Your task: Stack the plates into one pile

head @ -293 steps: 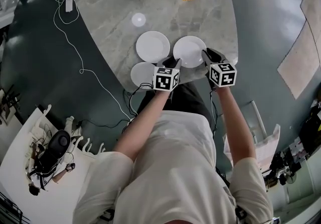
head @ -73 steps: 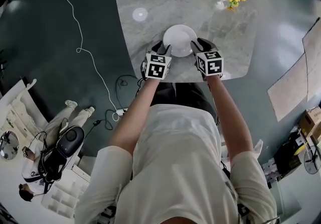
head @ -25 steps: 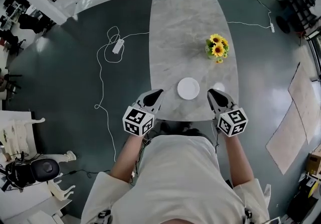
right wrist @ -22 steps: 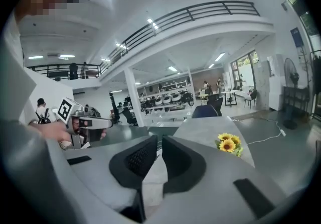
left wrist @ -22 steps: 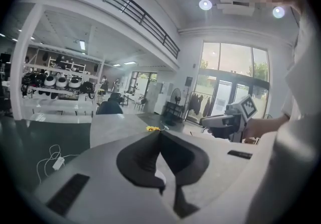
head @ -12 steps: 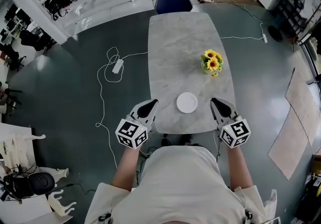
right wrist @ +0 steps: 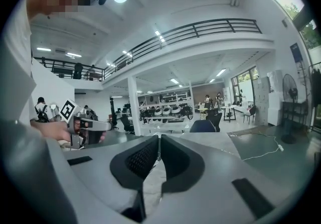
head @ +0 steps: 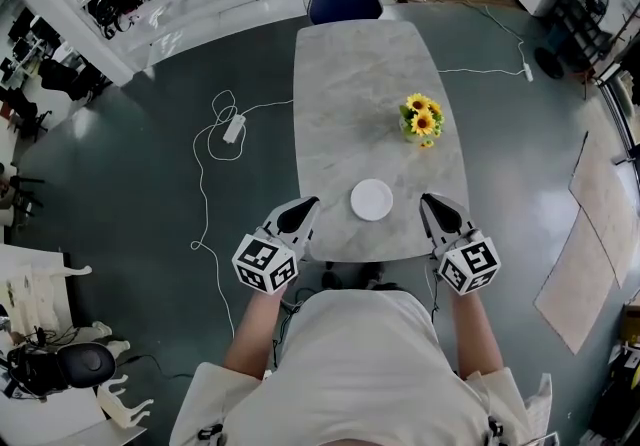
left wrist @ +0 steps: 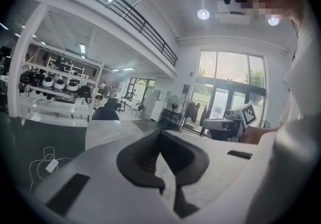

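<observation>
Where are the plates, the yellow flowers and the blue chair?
plates (head: 371,200): head view, middle of the top white plate.
yellow flowers (head: 421,121): head view, on the blooms.
blue chair (head: 343,0): head view, on its back, at the table's far end.

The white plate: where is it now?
Head view: the white plate lies on the table's near end, centred, with the sunflowers beyond it to the right.

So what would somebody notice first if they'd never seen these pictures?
Probably the white plates, looking like one round disc near the close end of the long grey table, with yellow sunflowers just beyond, to the right. Then the left gripper and right gripper, each with a checkered cube, held at the table's near corners, tongs shut and empty; the right ones have just closed.
</observation>
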`<state>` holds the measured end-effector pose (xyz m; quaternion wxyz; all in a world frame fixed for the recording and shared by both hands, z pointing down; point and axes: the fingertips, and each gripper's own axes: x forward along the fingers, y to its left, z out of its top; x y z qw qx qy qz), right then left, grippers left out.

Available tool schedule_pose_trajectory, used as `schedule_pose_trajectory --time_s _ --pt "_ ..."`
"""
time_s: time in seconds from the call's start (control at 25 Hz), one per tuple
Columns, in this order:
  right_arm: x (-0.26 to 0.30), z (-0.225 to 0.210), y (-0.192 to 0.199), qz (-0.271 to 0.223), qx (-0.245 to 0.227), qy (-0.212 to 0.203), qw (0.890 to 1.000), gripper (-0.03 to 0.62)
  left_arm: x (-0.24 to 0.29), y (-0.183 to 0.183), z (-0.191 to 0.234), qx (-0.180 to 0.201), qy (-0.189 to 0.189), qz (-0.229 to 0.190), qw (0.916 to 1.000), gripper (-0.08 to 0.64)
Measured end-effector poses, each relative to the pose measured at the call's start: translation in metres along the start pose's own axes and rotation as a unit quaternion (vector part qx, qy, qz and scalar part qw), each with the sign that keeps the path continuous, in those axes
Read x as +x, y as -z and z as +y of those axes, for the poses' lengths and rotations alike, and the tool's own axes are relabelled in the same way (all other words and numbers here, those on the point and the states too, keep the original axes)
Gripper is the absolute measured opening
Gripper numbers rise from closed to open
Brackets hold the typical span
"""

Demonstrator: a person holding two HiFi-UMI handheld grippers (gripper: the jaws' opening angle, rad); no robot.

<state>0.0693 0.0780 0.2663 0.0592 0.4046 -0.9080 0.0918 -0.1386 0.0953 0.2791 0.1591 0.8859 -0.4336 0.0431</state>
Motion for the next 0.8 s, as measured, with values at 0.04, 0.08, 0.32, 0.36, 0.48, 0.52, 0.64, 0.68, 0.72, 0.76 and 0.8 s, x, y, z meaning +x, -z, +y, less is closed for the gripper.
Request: schedule_pose_trajectory --time_s 0.04,0.08,0.32,0.36,0.48,0.52,0.64,0.68,0.72,0.76,0.8 --pt "-0.0011 -0.0005 0.0002 0.000 0.000 0.000 1.000 0.040 0.0005 0.0006 -0.0006 0.000 0.000 0.000 1.0000 0.008" --pt "-0.0019 -0.0009 0.0003 0.001 0.001 0.000 1.000 0.040 0.0010 0.0009 -0.0011 -0.001 -0.001 0.001 1.0000 0.008" --pt "-0.0030 -0.0060 0.0050 0.008 0.005 0.002 1.000 0.040 0.0030 0.0027 -0.0022 -0.011 0.000 -0.002 0.9999 0.008" --pt "-0.0035 -0.0065 0.0059 0.009 0.005 0.001 1.000 0.040 0.0034 0.0039 -0.0024 -0.012 0.000 -0.002 0.9999 0.008" --pt "-0.0054 -0.0066 0.0066 0.010 0.004 -0.001 1.000 0.040 0.0036 0.0073 -0.0037 -0.012 -0.003 0.001 0.9999 0.008" --pt "-0.0058 -0.0069 0.0062 0.010 0.003 -0.001 1.000 0.040 0.0041 0.0076 -0.0041 -0.012 -0.004 0.001 0.9999 0.008" --pt "-0.0053 -0.0078 0.0042 0.009 0.000 -0.001 1.000 0.040 0.0064 0.0067 -0.0042 -0.011 -0.004 0.002 0.9999 0.008" --pt "-0.0047 -0.0078 0.0036 0.009 -0.001 -0.002 1.000 0.040 0.0069 0.0065 -0.0040 -0.011 -0.003 0.002 0.9999 0.008" --pt "-0.0041 -0.0078 0.0032 0.009 -0.002 -0.002 1.000 0.040 0.0073 0.0065 -0.0037 -0.011 -0.003 0.002 0.9999 0.008" --pt "-0.0035 -0.0077 0.0029 0.009 -0.002 -0.003 1.000 0.040 0.0076 0.0065 -0.0034 -0.011 -0.003 0.003 0.9999 0.008" --pt "-0.0030 -0.0075 0.0026 0.009 -0.002 -0.003 1.000 0.040 0.0080 0.0066 -0.0033 -0.011 -0.004 0.003 0.9999 0.008"
